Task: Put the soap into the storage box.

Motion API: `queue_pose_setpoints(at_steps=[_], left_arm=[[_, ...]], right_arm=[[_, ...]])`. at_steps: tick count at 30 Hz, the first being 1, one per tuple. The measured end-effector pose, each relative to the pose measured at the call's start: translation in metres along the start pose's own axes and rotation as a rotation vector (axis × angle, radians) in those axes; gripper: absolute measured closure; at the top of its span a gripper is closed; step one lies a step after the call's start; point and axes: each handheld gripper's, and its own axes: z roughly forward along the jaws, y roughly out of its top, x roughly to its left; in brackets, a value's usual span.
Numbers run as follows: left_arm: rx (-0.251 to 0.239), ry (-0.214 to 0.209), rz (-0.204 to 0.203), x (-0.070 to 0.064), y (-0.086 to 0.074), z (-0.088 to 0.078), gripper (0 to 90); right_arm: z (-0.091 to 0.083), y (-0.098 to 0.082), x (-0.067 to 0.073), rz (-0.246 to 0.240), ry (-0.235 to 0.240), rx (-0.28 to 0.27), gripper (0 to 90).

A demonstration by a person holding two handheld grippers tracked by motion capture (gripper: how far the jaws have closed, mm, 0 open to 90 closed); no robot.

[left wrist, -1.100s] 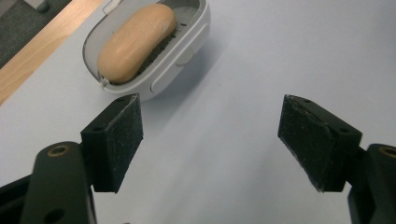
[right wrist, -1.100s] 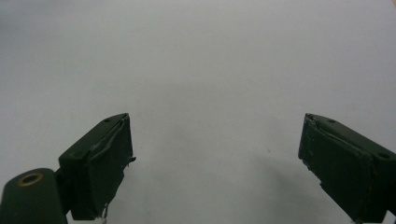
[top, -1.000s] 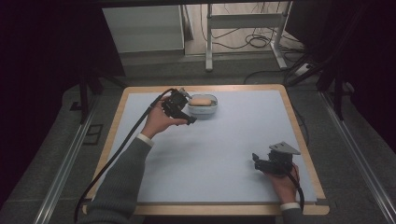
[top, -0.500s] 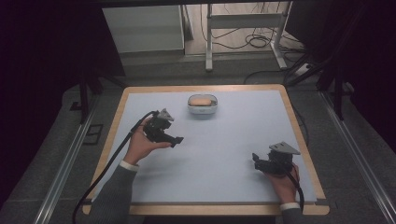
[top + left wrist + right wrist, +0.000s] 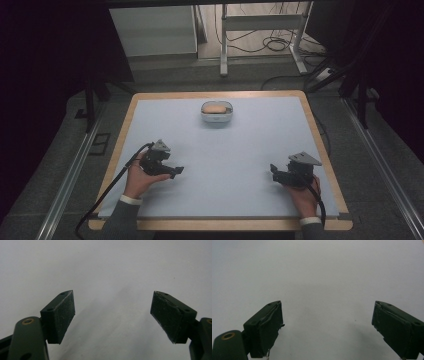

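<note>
The left gripper (image 5: 172, 170) has drawn back from the far bowl (image 5: 217, 112) to the near counter (image 5: 240, 160), jaws wide open and empty, like the right gripper (image 5: 274, 172); the placing looks finished.

Left gripper (image 5: 172, 170), held in the left hand (image 5: 137, 180) low at the near left, jaws spread wide and empty. Right gripper (image 5: 274, 172), in the right hand (image 5: 302, 192) at the near right, jaws likewise wide apart
</note>
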Motion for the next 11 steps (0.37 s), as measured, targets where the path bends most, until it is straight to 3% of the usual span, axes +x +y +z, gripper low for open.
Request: queue_pose_setpoints(at_steps=[4, 11], left_arm=[[-0.033, -0.004, -0.016, 0.0015, 0.0001, -0.0032, 20.5], [-0.022, -0.006, -0.021, 0.0027, -0.0011, 0.0005, 20.0]], right_arm=[[-0.0006, -0.0003, 0.0004, -0.006, -0.002, -0.007, 10.1], [-0.001, -0.0004, -0.0016, 0.005, 0.013, -0.013, 10.1]])
